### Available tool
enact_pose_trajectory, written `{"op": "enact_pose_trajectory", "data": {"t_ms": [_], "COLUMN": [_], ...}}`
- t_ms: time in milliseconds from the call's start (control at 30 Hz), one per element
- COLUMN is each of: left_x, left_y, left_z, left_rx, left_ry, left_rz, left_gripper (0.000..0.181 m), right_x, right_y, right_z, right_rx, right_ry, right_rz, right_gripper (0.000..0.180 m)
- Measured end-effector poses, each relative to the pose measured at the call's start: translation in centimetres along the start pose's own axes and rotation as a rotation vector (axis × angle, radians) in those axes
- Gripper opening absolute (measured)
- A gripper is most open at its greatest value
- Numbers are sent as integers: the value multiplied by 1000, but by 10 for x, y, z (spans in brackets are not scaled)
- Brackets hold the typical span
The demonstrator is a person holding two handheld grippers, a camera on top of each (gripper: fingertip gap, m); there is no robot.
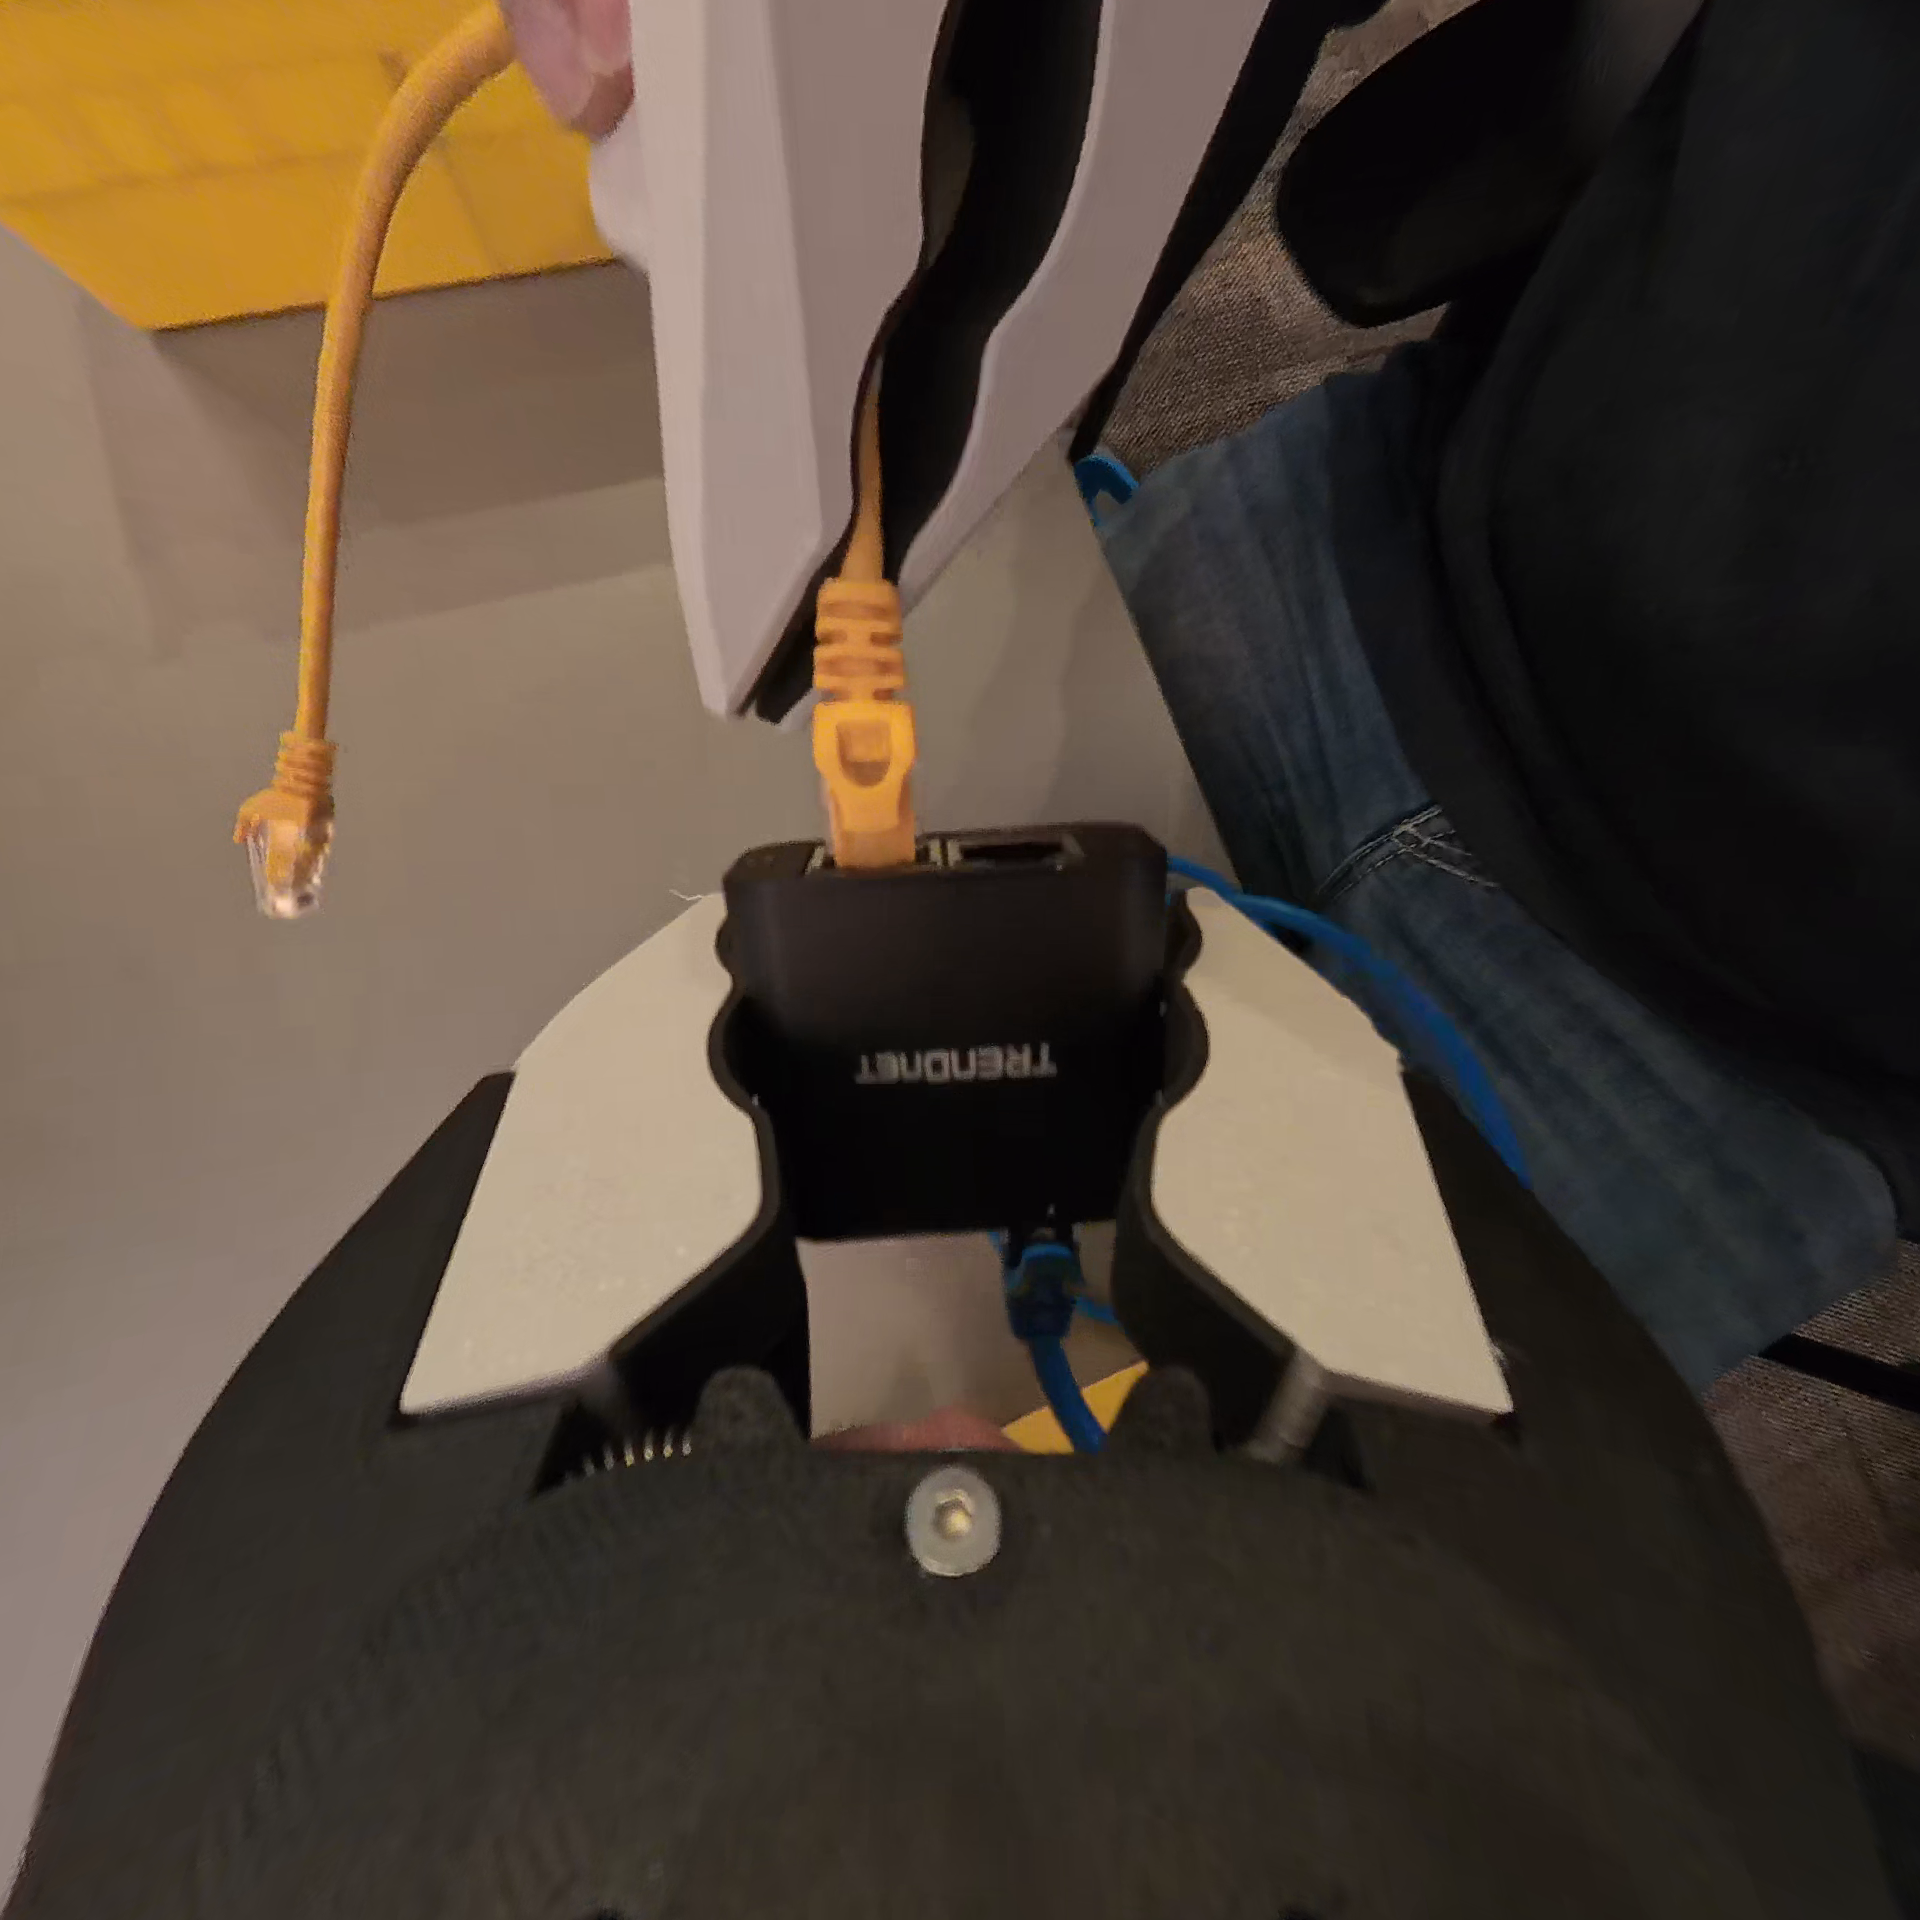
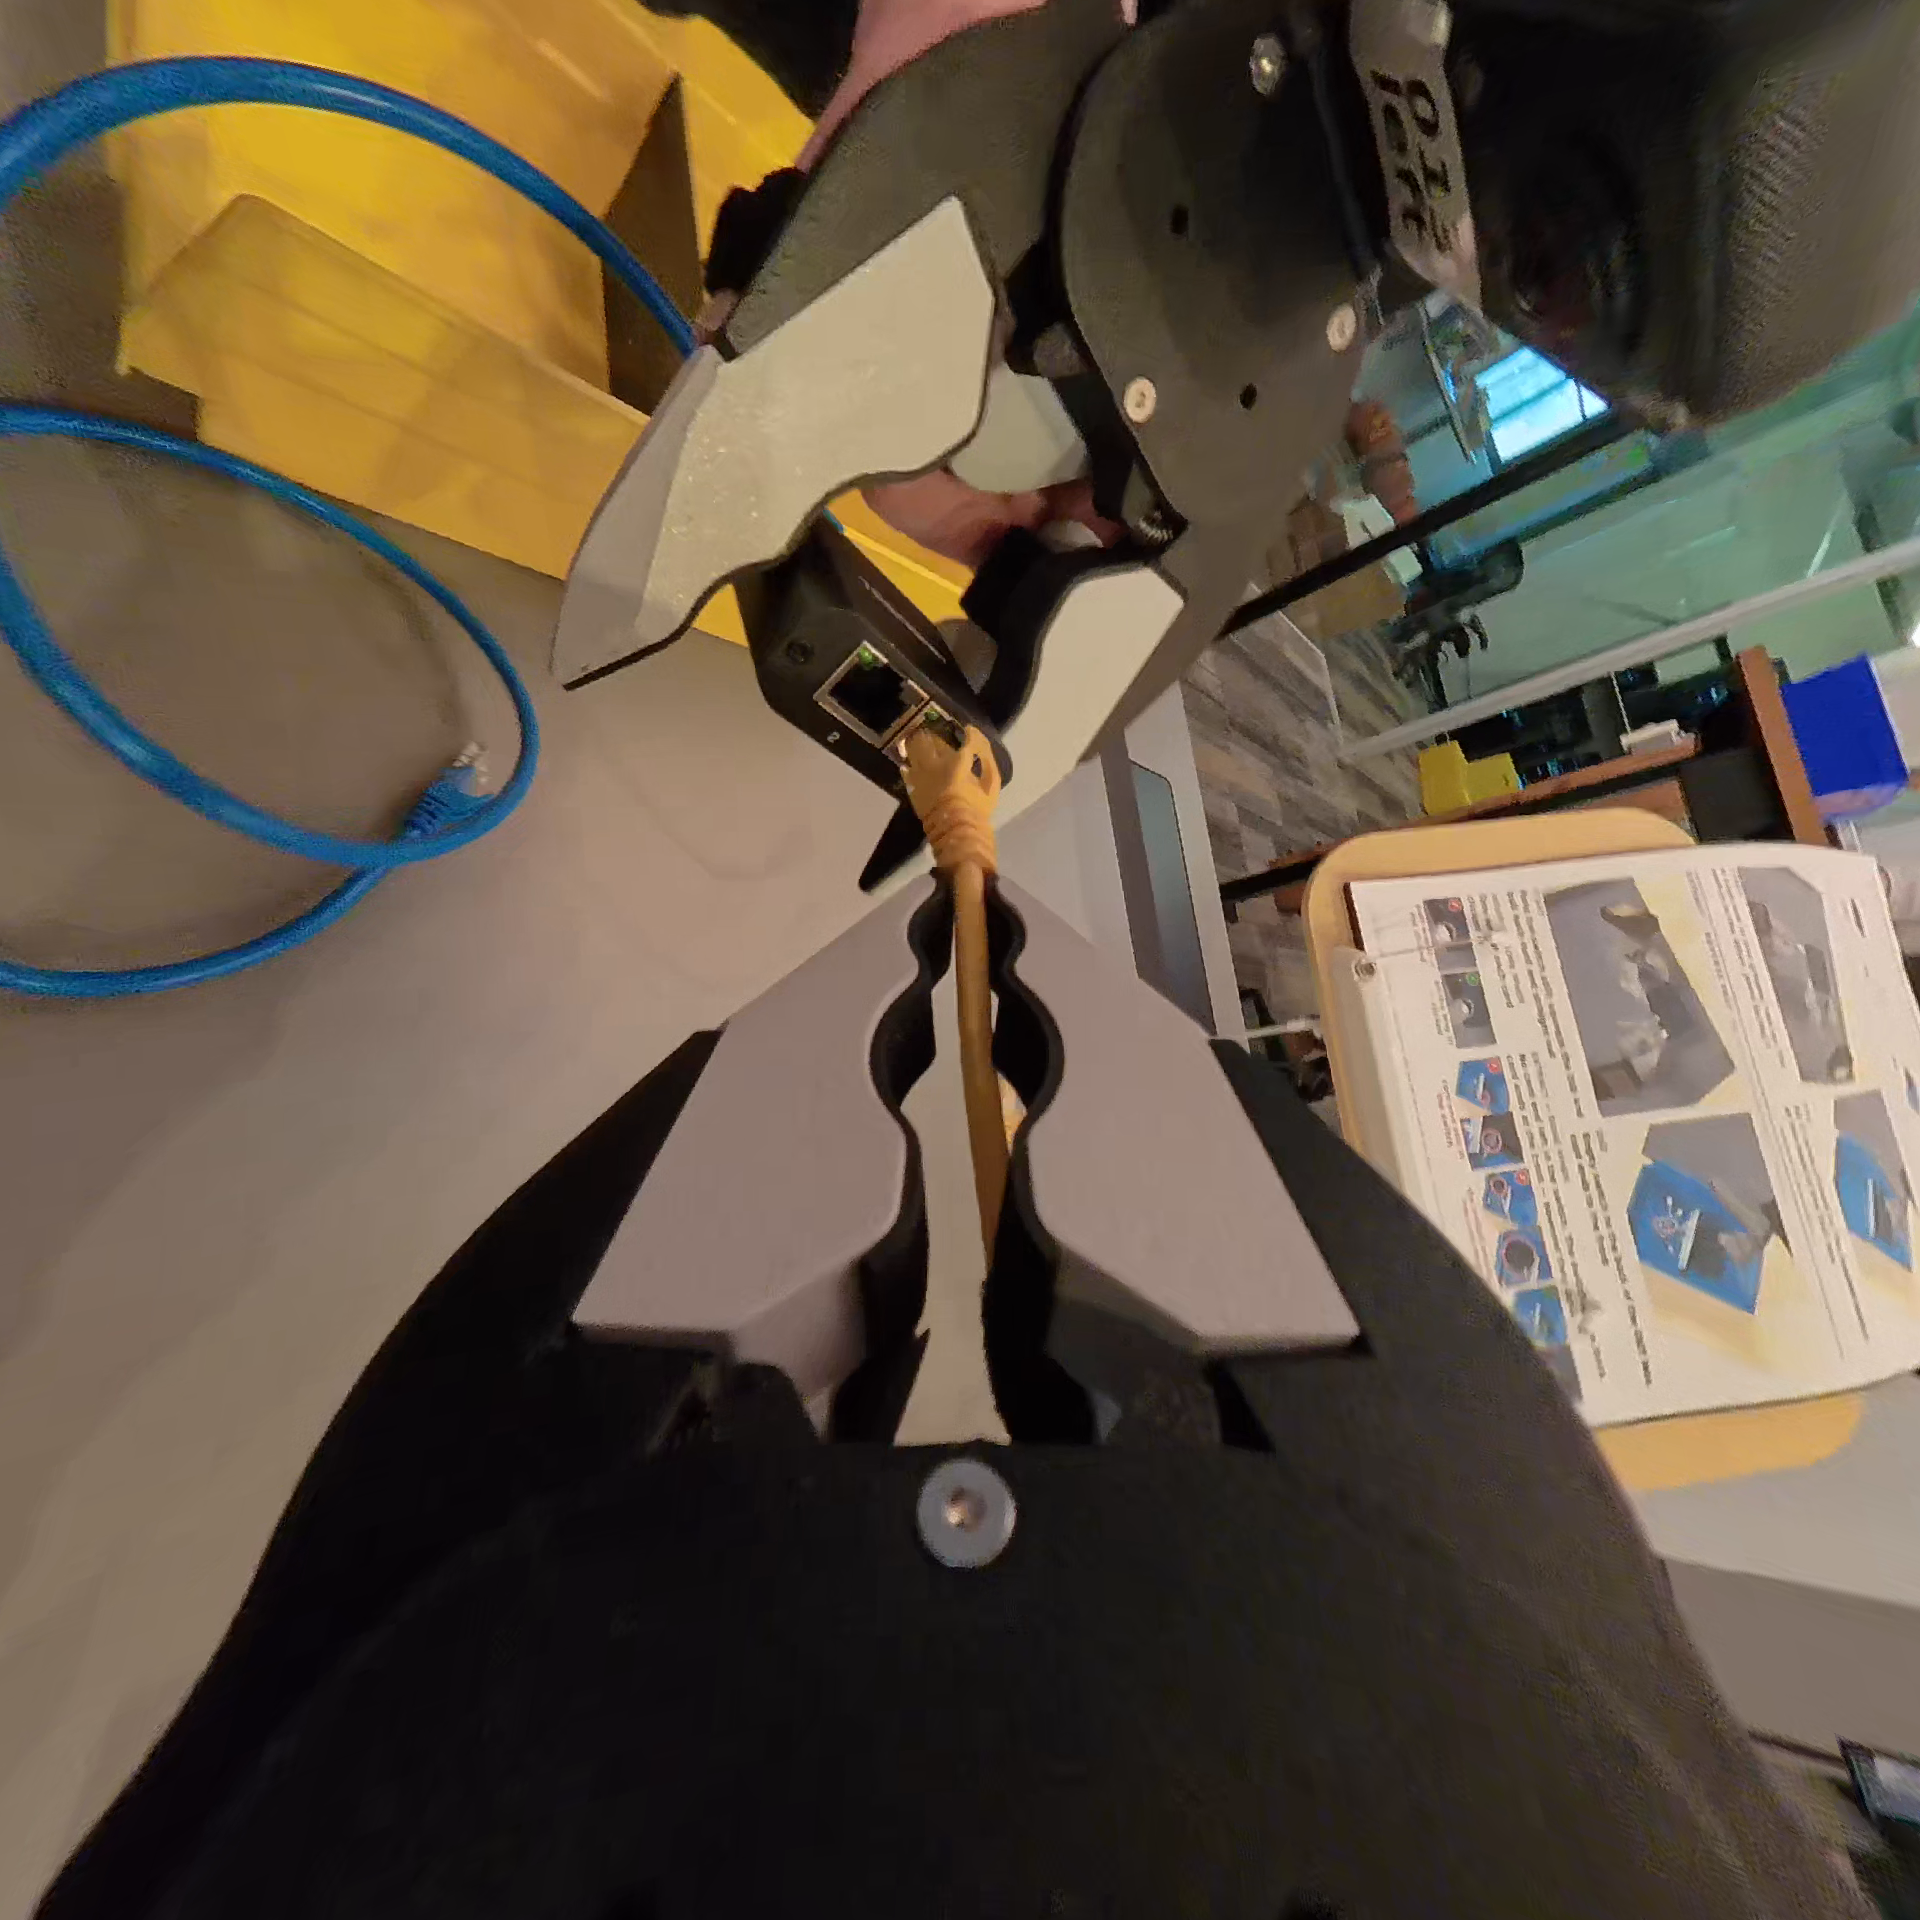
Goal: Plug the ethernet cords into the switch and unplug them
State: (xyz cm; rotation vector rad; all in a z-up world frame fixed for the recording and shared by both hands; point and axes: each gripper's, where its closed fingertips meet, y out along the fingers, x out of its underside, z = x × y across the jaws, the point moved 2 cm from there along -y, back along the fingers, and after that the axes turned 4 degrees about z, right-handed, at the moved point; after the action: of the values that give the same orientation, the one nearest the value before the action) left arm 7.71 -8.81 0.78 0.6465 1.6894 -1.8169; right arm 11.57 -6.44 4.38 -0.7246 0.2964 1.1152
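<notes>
Grey tabletop [image 2: 260, 1143] behind, left gripper [image 1: 951, 1029] clamped on black switch [image 1: 940, 997] at frame centre to steady it, right gripper [image 2: 961, 1049] pinching orange cord [image 2: 977, 1039] behind its plug [image 1: 862, 779], seated in one port, blue cord [image 2: 312, 623] idle at left.

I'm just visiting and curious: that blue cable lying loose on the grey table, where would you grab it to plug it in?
Probably just behind the plug, on the ribbed boot of the coiled blue ethernet cable, coming from above with the tool's fingers either side. That end lies flat on the grey table, clear of the loops.
</notes>
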Motion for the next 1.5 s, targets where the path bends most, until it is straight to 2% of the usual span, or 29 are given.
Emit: {"op": "enact_pose_trajectory", "data": {"t_ms": [33,133,233,400,467,567,767,1033,1167,1333,1433,1500], "left_x": [2,5,4,4,1,0,-7,-14,-18,-24,-24,-28], "left_y": [-1,-5,-5,-3,-3,-2,-8,-14,-17,-19,-19,-17], "left_z": [-4,-14,-25,-43,-49,-52,-56,-52,-51,-55,-56,-53], "left_rx": [-23,-110,-271,-543,-615,-657,-717,-673,-643,-687,-779,-839], "left_ry": [-6,-27,-16,36,65,119,202,260,272,239,238,206], "left_rz": [-16,-33,-75,-128,-125,-151,-205,-211,-211,-201,-253,-226], "left_gripper": [77,82,96,94,82,66,64,61,61,64,76,77], "right_x": [4,12,19,20,17,14,15,10,9,13,18,19], "right_y": [0,0,0,-1,-1,-2,-7,-11,-13,-16,-17,-18], "right_z": [2,6,13,17,15,14,17,19,19,28,36,36], "right_rx": [18,61,102,118,112,124,139,143,142,179,221,223], "right_ry": [3,35,74,144,151,154,191,239,251,305,317,351], "right_rz": [-19,-48,-79,-72,-58,-44,-21,30,27,-23,-62,-57], "right_gripper": [2,1,1,1,1,1,1,2,2,0,0,0]}}
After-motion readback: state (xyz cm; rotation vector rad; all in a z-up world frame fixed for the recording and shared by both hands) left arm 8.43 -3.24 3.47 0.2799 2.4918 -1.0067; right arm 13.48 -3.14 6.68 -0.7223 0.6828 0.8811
